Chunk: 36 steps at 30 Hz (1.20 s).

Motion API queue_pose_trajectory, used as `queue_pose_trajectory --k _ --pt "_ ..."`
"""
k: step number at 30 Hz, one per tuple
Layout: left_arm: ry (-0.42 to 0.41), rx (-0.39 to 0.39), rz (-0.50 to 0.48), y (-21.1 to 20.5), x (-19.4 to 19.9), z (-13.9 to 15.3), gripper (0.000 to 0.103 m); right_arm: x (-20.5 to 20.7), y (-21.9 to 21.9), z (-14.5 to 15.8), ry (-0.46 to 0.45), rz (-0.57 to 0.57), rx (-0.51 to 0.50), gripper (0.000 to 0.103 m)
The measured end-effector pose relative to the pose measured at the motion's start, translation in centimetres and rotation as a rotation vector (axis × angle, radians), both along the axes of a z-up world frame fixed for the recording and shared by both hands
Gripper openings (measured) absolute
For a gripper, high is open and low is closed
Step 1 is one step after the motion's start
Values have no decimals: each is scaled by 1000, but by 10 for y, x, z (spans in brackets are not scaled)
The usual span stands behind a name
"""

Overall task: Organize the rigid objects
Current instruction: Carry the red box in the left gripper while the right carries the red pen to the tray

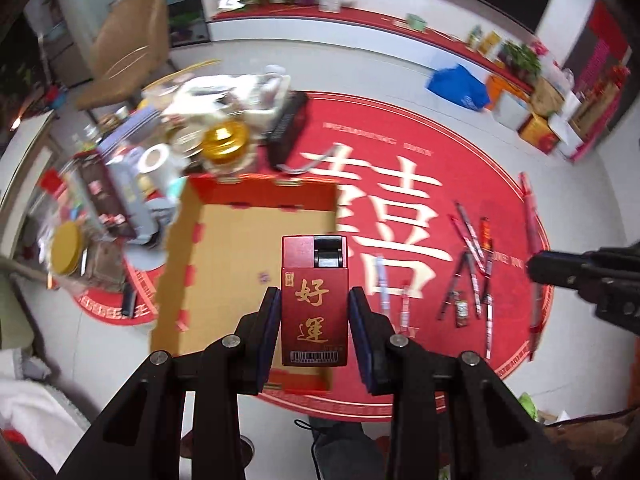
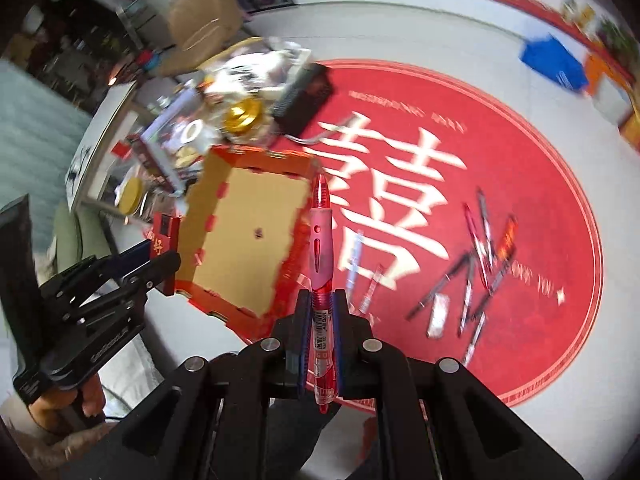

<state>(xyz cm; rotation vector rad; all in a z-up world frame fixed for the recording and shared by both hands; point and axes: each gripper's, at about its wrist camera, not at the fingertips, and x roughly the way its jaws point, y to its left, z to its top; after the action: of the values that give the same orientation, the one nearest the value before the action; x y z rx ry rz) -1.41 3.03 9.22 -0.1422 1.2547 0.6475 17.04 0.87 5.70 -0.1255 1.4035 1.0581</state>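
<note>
My left gripper [image 1: 314,312] is shut on a red lighter [image 1: 314,300] with gold characters and holds it above the open cardboard box [image 1: 192,264]. In the right wrist view the left gripper [image 2: 160,256] with the lighter [image 2: 164,236] hangs at the box's left wall. My right gripper [image 2: 322,312] is shut on a red and pink pen [image 2: 322,248], tip pointing toward the box [image 2: 248,240]. Several pens [image 1: 472,264] lie loose on the round red mat [image 1: 400,152], also in the right wrist view [image 2: 476,264].
A clutter pile with a gold lid [image 1: 224,140], a tape roll [image 1: 154,160], a black remote [image 1: 286,128] and jars sits behind the box. A tan chair [image 1: 128,40] stands at the back left. A blue bag [image 1: 458,86] and boxes line the far wall.
</note>
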Motion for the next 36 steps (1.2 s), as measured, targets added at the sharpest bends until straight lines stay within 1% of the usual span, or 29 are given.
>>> queue_pose_trajectory --k 2,4,7,9,12,17,23,36 --pt "-18 0 28 11 -11 5 37 -5 13 12 -34 23 7 10" --pt "-35 2 51 18 -20 8 37 -8 21 19 -49 43 6 10" --pt "-54 12 81 25 -33 9 37 -16 33 24 -72 84 -6 11" --pt "-65 5 101 29 -40 9 37 -19 39 27 -85 105 -14 11" --pt "-74 5 113 32 -45 8 37 -21 45 31 -107 131 -18 10" --pt "-94 2 139 33 -47 10 37 -22 49 34 -117 160 -18 11" --pt "-95 7 152 35 -45 13 37 -23 51 36 -125 178 -12 11" --pt "-92 -17 135 36 -38 10 37 -14 52 33 -115 166 -21 11"
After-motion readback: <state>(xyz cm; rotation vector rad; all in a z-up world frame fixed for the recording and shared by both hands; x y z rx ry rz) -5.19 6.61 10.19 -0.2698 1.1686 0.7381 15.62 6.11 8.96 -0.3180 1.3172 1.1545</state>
